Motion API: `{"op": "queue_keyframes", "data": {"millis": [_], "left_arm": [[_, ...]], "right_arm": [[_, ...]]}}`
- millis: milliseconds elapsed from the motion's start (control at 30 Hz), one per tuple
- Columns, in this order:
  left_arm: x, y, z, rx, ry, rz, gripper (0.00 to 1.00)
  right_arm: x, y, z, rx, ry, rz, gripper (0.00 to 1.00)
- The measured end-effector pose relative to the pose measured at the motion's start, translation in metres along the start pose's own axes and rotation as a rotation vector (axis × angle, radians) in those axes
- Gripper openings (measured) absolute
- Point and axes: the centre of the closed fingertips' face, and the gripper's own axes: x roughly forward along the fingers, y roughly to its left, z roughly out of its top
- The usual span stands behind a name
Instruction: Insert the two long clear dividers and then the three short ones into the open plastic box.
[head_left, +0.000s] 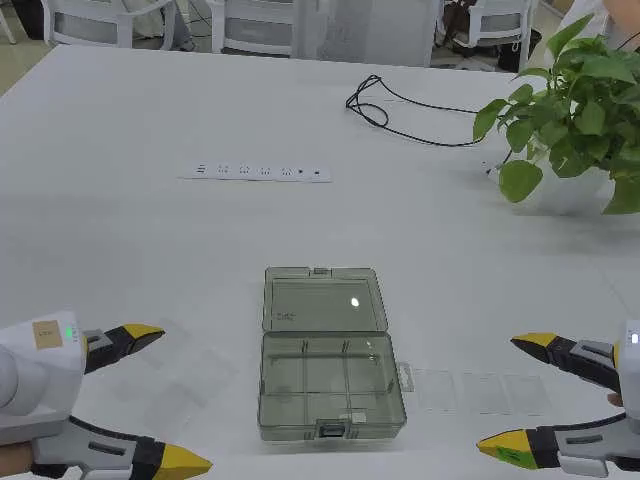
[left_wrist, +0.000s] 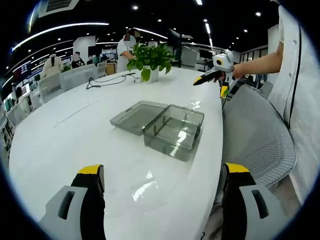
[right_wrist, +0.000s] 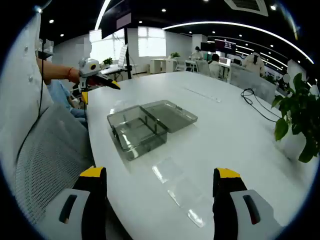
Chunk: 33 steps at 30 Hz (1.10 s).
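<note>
The open smoky plastic box (head_left: 290, 420) sits at the near middle of the white table, with its lid (head_left: 322, 305) laid flat behind it. Long clear dividers (head_left: 180, 385) lie left of the box, between the fingers of my open left gripper (head_left: 170, 398). A row of short clear dividers (head_left: 480, 392) lies right of the box, in front of my open right gripper (head_left: 510, 393). In the left gripper view, a clear divider (left_wrist: 145, 187) lies just ahead of my open left gripper (left_wrist: 164, 172), and the box (left_wrist: 172, 131) is beyond it. In the right gripper view, the short dividers (right_wrist: 182, 192) lie by my open right gripper (right_wrist: 159, 175).
A white power strip (head_left: 258, 172) lies mid-table, and a black cable (head_left: 400, 110) runs behind it. A potted plant (head_left: 580, 120) stands at the far right. The table's near edge is close under both grippers, and a mesh chair (left_wrist: 255, 140) stands beside it.
</note>
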Motion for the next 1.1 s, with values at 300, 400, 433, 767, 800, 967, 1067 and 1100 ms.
{"op": "queue_keyframes", "data": {"millis": [300,400,433,767,800,967,1067,1100], "left_arm": [[0.003,0.0,0.006,0.019,-0.004,-0.006,1.0],[0.004,-0.002,0.008,0.021,-0.012,-0.008,1.0],[0.005,-0.002,0.008,0.02,-0.012,-0.009,1.0],[0.009,-0.009,0.013,0.017,-0.026,-0.01,1.0],[0.01,-0.01,0.013,0.016,-0.026,-0.01,1.0],[0.012,-0.015,0.011,0.008,-0.026,-0.014,1.0],[0.013,-0.016,0.01,0.006,-0.025,-0.016,1.0],[0.014,-0.016,0.009,0.01,-0.022,-0.017,1.0]], "right_arm": [[0.001,0.002,0.003,-0.009,-0.006,-0.001,0.88],[0.0,0.004,0.004,-0.006,-0.01,-0.005,0.88],[-0.001,0.005,0.004,-0.006,-0.01,-0.005,0.88],[-0.003,0.007,0.003,-0.003,-0.014,-0.009,0.87],[-0.003,0.007,0.003,-0.001,-0.014,-0.008,0.87],[-0.003,0.008,0.003,-0.001,-0.017,-0.006,0.87],[-0.003,0.008,0.003,0.001,-0.019,-0.006,0.87],[-0.003,0.008,0.003,0.0,-0.019,-0.007,0.87]]}}
